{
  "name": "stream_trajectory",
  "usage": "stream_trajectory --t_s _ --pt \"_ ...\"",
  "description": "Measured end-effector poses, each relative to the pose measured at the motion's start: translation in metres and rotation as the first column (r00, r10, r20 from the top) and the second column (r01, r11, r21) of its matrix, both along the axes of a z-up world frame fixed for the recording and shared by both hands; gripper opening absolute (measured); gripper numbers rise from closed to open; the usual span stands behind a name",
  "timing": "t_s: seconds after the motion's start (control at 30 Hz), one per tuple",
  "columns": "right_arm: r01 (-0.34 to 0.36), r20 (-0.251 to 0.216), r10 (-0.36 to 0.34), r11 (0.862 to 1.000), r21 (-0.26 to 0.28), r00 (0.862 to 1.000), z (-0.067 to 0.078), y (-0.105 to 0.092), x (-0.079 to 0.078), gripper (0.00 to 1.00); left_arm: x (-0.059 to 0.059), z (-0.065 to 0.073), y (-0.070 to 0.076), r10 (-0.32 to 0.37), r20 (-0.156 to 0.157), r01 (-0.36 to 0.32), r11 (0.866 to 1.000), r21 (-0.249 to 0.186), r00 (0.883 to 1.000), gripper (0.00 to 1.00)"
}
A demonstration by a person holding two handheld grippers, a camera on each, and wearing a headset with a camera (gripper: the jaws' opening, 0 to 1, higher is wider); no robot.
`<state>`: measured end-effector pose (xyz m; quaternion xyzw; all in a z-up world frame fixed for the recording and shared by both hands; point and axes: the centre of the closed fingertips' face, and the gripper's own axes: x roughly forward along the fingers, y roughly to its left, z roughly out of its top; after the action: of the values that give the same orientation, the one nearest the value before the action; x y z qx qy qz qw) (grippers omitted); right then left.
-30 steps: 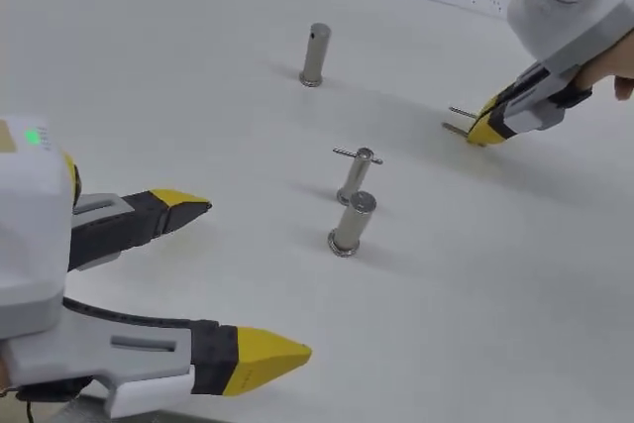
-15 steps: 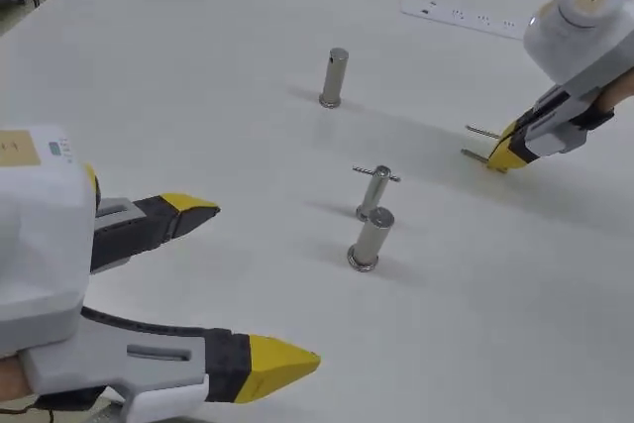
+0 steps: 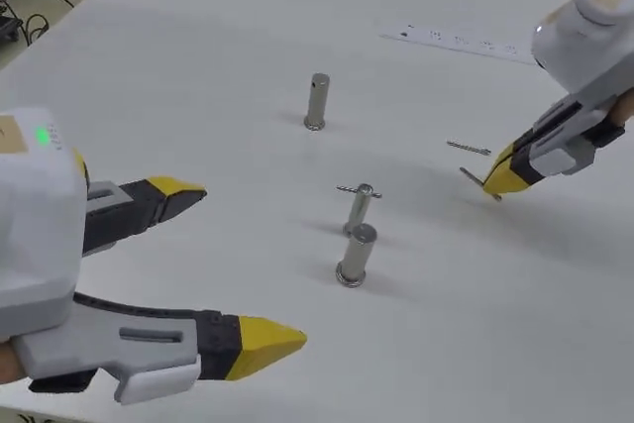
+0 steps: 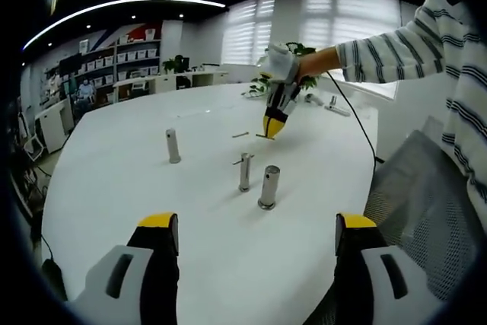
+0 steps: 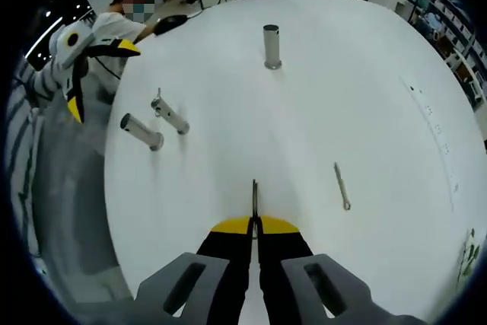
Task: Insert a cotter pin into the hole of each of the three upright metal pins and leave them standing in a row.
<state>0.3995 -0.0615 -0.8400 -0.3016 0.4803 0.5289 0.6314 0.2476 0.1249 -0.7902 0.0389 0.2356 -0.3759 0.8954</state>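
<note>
Evidently the right tongs (image 3: 501, 182) are pinching a cotter pin (image 5: 254, 195) by one end, leaving its length free for threading; a second cotter pin (image 3: 468, 148) is lying just beside them; the left tongs (image 3: 243, 264) are hanging spread, facing the three metal pins (image 3: 357, 213).

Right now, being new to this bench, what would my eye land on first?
Three upright metal pins stand on the white table: the far pin, the middle pin with a fitted cotter pin through it, and the near pin. To their right in the head view, the right gripper is shut on a second cotter pin, with a loose cotter pin lying beside it. The left gripper is open at the near left.
</note>
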Motion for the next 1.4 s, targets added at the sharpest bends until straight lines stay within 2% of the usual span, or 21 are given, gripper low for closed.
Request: stream_trajectory --t_s 0.3,0.4,0.57,0.67,0.73,0.77,0.9,1.03,1.13,1.27,1.3,1.33,1.4 --pt "0.041 -0.093 -0.035 0.997 0.062 0.995 0.012 -0.005 -0.032 0.03 0.009 0.011 -0.012 -0.049 0.045 0.048 0.999 0.021 0.998 0.77" --pt "0.076 -0.136 -0.066 0.994 0.075 0.989 0.016 -0.003 -0.045 0.03 0.011 0.015 -0.017 -0.082 0.065 0.081 0.996 0.024 0.994 0.68" --pt "0.065 -0.165 -0.049 0.993 0.095 0.985 0.019 0.000 -0.057 0.03 0.017 0.021 -0.026 -0.115 0.089 0.113 0.993 0.030 0.989 0.68" --pt "0.069 -0.189 -0.052 0.994 0.089 0.981 0.020 0.000 -0.065 0.03 0.019 0.024 -0.031 -0.138 0.104 0.134 0.990 0.041 0.985 0.66" --pt "0.064 -0.211 -0.043 0.994 0.093 0.976 0.022 0.001 -0.075 0.03 0.022 0.030 -0.036 -0.154 0.125 0.151 0.988 0.031 0.980 0.63" --pt "0.063 -0.223 -0.040 0.993 0.098 0.974 0.023 0.003 -0.079 0.03 0.023 0.032 -0.038 -0.170 0.143 0.165 0.985 0.043 0.975 0.63" --pt "0.073 -0.273 -0.037 0.990 0.124 0.961 0.028 0.010 -0.092 0.03 0.025 0.037 -0.045 -0.222 0.177 0.212 0.974 0.074 0.959 0.57" --pt "0.078 -0.303 -0.030 0.986 0.148 0.953 0.034 0.019 -0.104 0.03 0.022 0.040 -0.053 -0.282 0.194 0.269 0.959 0.092 0.939 0.51" --pt "0.080 -0.317 -0.025 0.984 0.162 0.948 0.037 0.024 -0.109 0.03 0.019 0.037 -0.059 -0.329 0.199 0.308 0.943 0.127 0.923 0.48" --pt "0.077 -0.329 -0.016 0.982 0.174 0.944 0.038 0.028 -0.110 0.03 0.016 0.032 -0.068 -0.396 0.209 0.361 0.913 0.190 0.894 0.41" --pt "0.077 -0.332 -0.014 0.981 0.177 0.943 0.038 0.029 -0.110 0.03 0.015 0.031 -0.071 -0.418 0.212 0.376 0.902 0.212 0.883 0.40" --pt "0.074 -0.334 -0.010 0.981 0.179 0.943 0.038 0.030 -0.111 0.03 0.015 0.031 -0.072 -0.423 0.214 0.380 0.900 0.216 0.881 0.40" --pt "0.073 -0.336 -0.008 0.981 0.182 0.942 0.039 0.031 -0.112 0.03 0.014 0.029 -0.077 -0.448 0.218 0.397 0.886 0.240 0.867 0.39"
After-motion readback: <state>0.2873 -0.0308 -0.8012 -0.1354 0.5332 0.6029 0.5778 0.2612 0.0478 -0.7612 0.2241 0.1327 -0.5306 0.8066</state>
